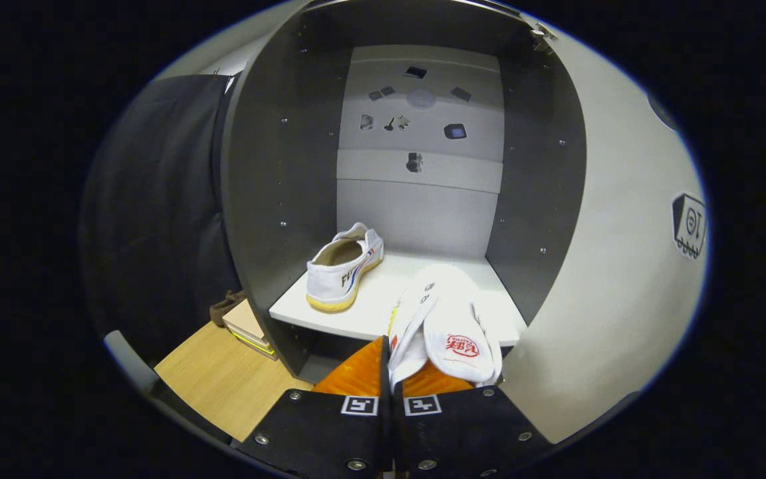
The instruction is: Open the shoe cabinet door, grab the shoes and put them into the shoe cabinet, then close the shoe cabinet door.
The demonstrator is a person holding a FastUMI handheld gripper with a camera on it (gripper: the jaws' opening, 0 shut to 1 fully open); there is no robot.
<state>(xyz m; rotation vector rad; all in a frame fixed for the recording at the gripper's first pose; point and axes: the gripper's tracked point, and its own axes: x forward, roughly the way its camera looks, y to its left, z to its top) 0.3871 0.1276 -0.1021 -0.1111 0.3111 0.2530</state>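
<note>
1. I have the gripper (393,376) clenched on a white canvas shoe (453,319): both fingers press on the side wall of its heel end, and the jaws stand nearly together.
2. The held shoe points away from me toward 12 o'clock, its insole with a red print facing up. Its toe reaches over the front edge of the white shelf (363,309).
3. The shoe cabinet (276,173) stands open just ahead of the fingers, with grey side walls and a pale back panel.
4. A second white shoe (343,266) with a yellowish sole rests on the shelf at about 11 o'clock from the fingers, heel toward me and toe toward the back panel. It sits apart from the held shoe.
5. The open cabinet door (616,266) swings out at 2 o'clock, its pale inner face toward me.
6. At 9 o'clock, below the cabinet's left wall, I see a light wooden surface (223,379) with a small flat box (247,326) against the cabinet.
</note>
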